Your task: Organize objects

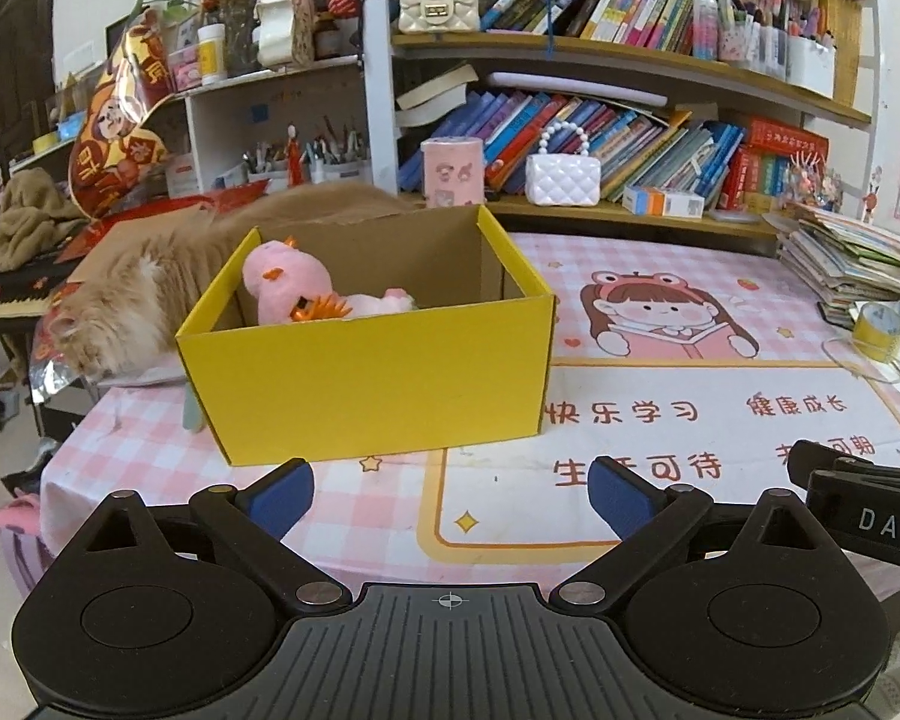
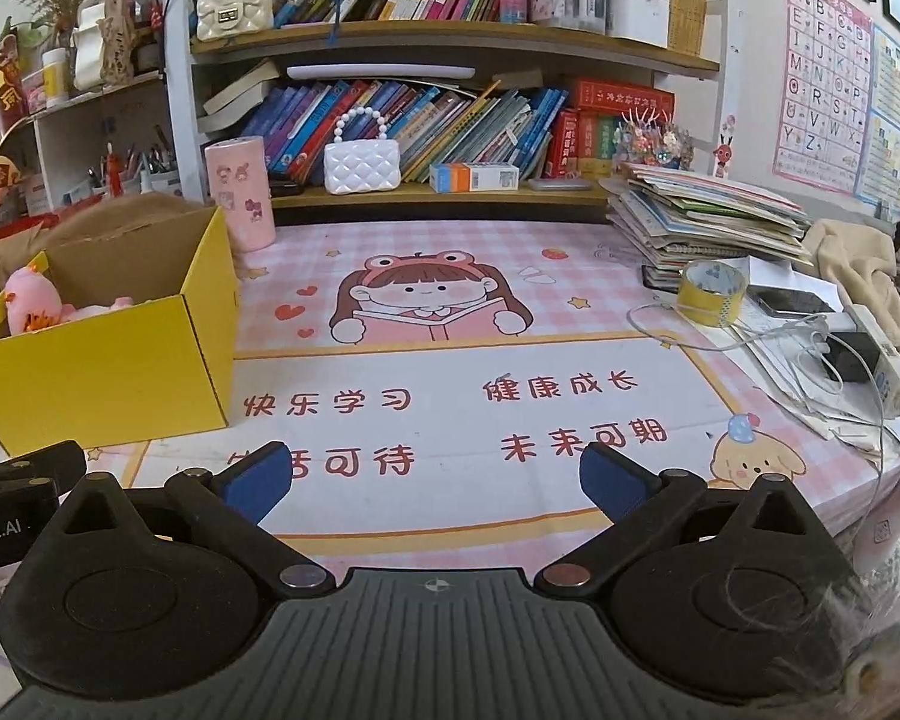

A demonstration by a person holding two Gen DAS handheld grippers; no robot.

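Both claws, left (image 1: 450, 495) and right (image 2: 435, 480), gape empty; cat (image 1: 114, 300) beside yellow box (image 1: 366, 372) might get bumped.

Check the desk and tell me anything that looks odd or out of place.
A fluffy orange cat lies right behind the yellow box, at the desk's left edge, head hanging over the side. It could get in the way of tidying. The pink plush toy already sits inside the box. Both grippers are open and empty.

Fluffy cat (image 1: 120, 306) lies at desk's left edge. Yellow tape roll (image 2: 711, 291) beside stacked booklets (image 2: 708, 216). White quilted purse (image 2: 361, 165) on lower shelf.
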